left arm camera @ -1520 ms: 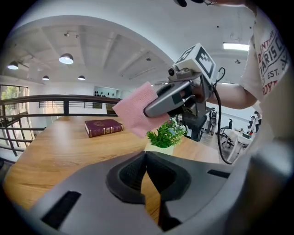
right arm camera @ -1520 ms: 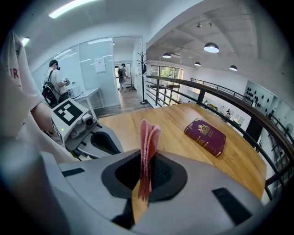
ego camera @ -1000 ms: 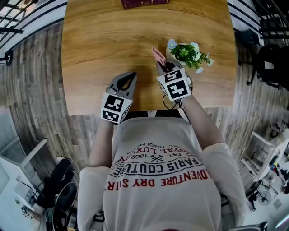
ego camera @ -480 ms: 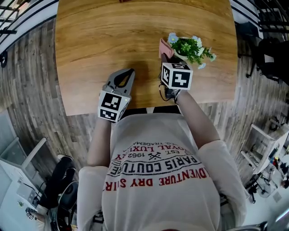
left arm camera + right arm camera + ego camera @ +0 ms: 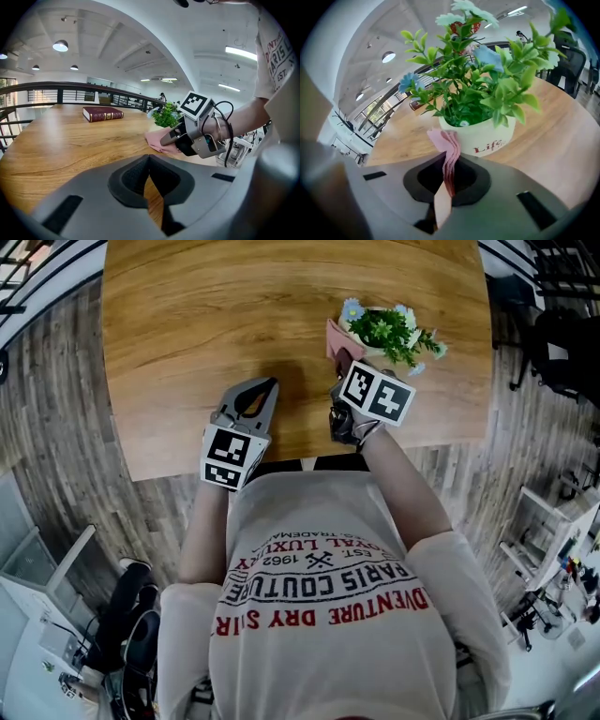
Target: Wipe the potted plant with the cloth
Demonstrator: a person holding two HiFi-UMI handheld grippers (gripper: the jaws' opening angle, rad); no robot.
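The potted plant has green leaves, pale blue and white flowers and a white pot, and stands on the wooden table at the right. My right gripper is shut on a folded pink cloth, whose free end sticks up just in front of the pot's left side. In the left gripper view the cloth hangs from that gripper beside the plant. My left gripper hovers low over the table, left of the right one, shut with nothing in it.
A dark red book lies far across the table. The table's near edge runs just below both grippers. A black railing curves round behind the table, and dark office chairs stand on the floor to the right.
My right gripper has rolled and come down closer to the pot's left side with the cloth. The left gripper has stayed where it was.
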